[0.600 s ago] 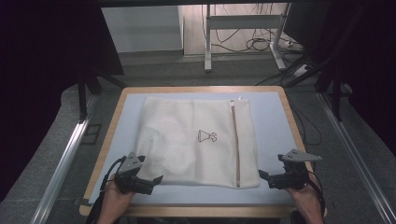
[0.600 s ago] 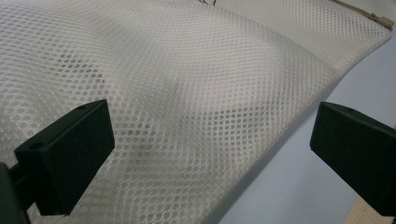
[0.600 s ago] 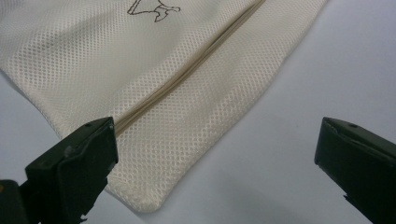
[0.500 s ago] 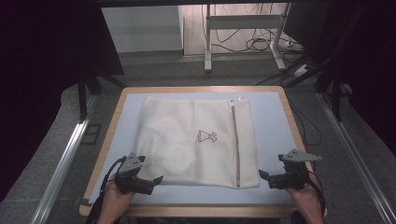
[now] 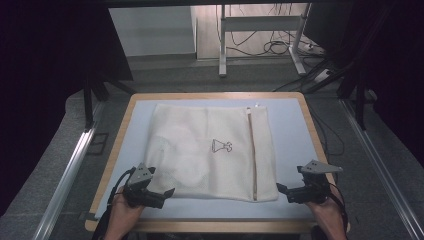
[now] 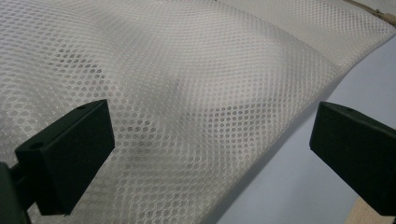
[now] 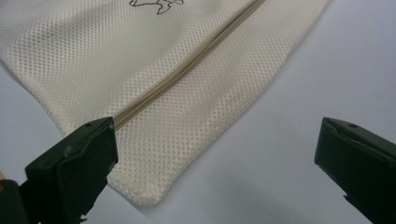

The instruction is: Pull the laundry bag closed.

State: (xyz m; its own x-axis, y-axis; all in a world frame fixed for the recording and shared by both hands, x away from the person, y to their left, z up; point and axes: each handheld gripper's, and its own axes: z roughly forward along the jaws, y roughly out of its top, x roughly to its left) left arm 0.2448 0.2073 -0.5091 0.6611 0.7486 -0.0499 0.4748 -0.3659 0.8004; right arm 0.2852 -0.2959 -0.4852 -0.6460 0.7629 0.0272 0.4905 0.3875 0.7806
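Mesh bag (image 5: 212, 150) lies flat on the tabletop (image 5: 292, 125), left hand-held gripper (image 5: 159, 192) and right hand-held gripper (image 5: 283, 189) both wide open at its near corners, likely next pinching those corners.

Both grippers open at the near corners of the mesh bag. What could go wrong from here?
1. The left gripper hovers over a puffed part of the mesh bag; its fingers might pinch just the top layer.
2. The right gripper sits off the corner by the zipper; closing now may miss or catch the zipper end.
3. Uneven grips could skew the bag on the table.
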